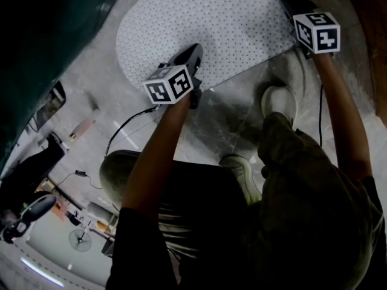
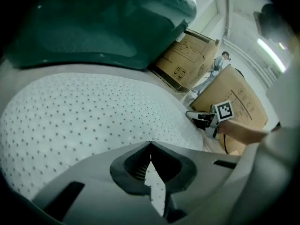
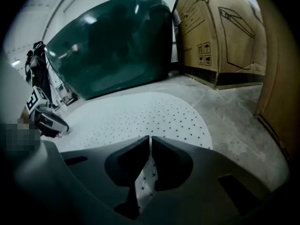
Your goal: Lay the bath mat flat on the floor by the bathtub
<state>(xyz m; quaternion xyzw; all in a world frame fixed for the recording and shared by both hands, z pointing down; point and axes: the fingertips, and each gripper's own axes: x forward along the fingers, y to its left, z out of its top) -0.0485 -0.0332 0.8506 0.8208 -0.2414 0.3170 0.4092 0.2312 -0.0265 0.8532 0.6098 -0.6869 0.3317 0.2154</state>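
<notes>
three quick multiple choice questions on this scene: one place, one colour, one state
1. Where is the bath mat? A hung on a rail; B on the floor beside the bathtub; C draped over a chair.
2. What colour is the bathtub? A dark green; B pink; C yellow.
3. How are the left tool and right tool? A both open; B one open, one shut; C both shut on the mat's edge.
Answers: 1 B: it spreads over concrete by the tub. 2 A: its side shows dark green. 3 C: each tool's view shows dotted mat pinched between closed jaws.

Beside bathtub [image 1: 48, 41], bath mat [image 1: 211, 35] on floor [image 1: 242, 113]
</notes>
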